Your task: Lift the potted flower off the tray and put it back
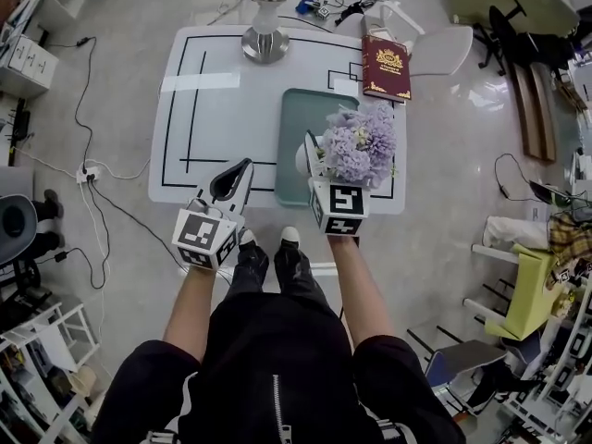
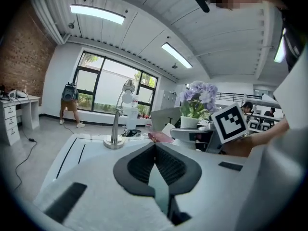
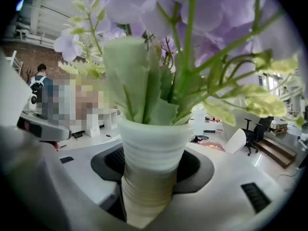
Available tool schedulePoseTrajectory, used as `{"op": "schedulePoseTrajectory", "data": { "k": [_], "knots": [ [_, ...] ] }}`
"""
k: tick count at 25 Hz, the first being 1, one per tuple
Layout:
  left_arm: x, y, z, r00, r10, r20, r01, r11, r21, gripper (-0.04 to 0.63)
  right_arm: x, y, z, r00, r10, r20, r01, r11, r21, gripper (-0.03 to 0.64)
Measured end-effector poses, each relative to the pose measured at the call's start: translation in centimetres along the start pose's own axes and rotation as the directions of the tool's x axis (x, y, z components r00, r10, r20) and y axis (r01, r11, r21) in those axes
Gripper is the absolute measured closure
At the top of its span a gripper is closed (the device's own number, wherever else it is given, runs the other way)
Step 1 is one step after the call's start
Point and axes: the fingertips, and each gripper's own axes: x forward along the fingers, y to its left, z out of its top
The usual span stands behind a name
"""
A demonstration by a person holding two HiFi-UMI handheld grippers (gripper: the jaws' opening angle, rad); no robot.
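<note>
Steadiness counts: right gripper [image 1: 314, 160], jaws clamped on the potted flower [image 1: 361, 146], should keep it upright above the tray [image 1: 301, 118], left gripper [image 1: 242, 169] idle beside the tray, jaws together.

Left tool [image 1: 242, 166] shut and empty — right tool [image 1: 322, 160] clamped, both held forward.

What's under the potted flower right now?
The green tray, on the white table. The blooms cover the tray's right side, so whether the pot touches it is hidden.

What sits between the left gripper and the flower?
A strip of white table, then the tray's bare left side, in the head view.
</note>
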Motion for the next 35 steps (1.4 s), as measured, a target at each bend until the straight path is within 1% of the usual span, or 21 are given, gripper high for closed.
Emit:
{"op": "schedulePoseTrajectory", "data": {
  "k": [4, 7, 13, 18, 25, 30, 35],
  "knots": [
    [0.8, 0.2, 1.1, 0.998, 0.066, -0.007, -0.065, 0.998, 0.021, 0.589, -1.8, 0.7, 1.8, 0.999, 0.035, 0.006, -0.035, 0.999, -0.015, 0.364],
    [1.4, 0.1, 1.8, 0.996, 0.089, -0.002, -0.089, 0.996, 0.031, 0.591, -2.9, 1.4, 2.7, 0.998, 0.054, 0.013, -0.054, 0.998, -0.034, 0.364],
    [1.9, -0.3, 2.8, 0.997, 0.082, 0.011, -0.082, 0.996, 0.034, 0.591, -4.6, 2.0, 3.7, 0.997, 0.07, 0.028, -0.069, 0.997, -0.042, 0.364],
    [2.1, -0.8, 3.4, 0.998, 0.067, 0.021, -0.068, 0.996, 0.053, 0.591, -5.1, 2.0, 3.3, 0.997, 0.077, 0.02, -0.076, 0.996, -0.041, 0.364],
    [2.6, -1.9, 3.6, 0.999, 0.038, 0.011, -0.038, 0.996, 0.082, 0.591, -5.4, 1.9, 2.9, 0.996, 0.084, 0.009, -0.084, 0.995, -0.051, 0.364],
    [2.6, -2.0, 3.6, 0.999, 0.028, 0.035, -0.03, 0.997, 0.068, 0.591, -5.2, 2.0, 2.6, 0.996, 0.086, 0.009, -0.085, 0.995, -0.06, 0.364],
    [2.8, -2.0, 3.2, 1.0, 0.027, 0.013, -0.028, 0.997, 0.067, 0.591, -5.2, 1.8, 2.5, 0.996, 0.087, 0.007, -0.087, 0.995, -0.054, 0.364]
  ]
}}
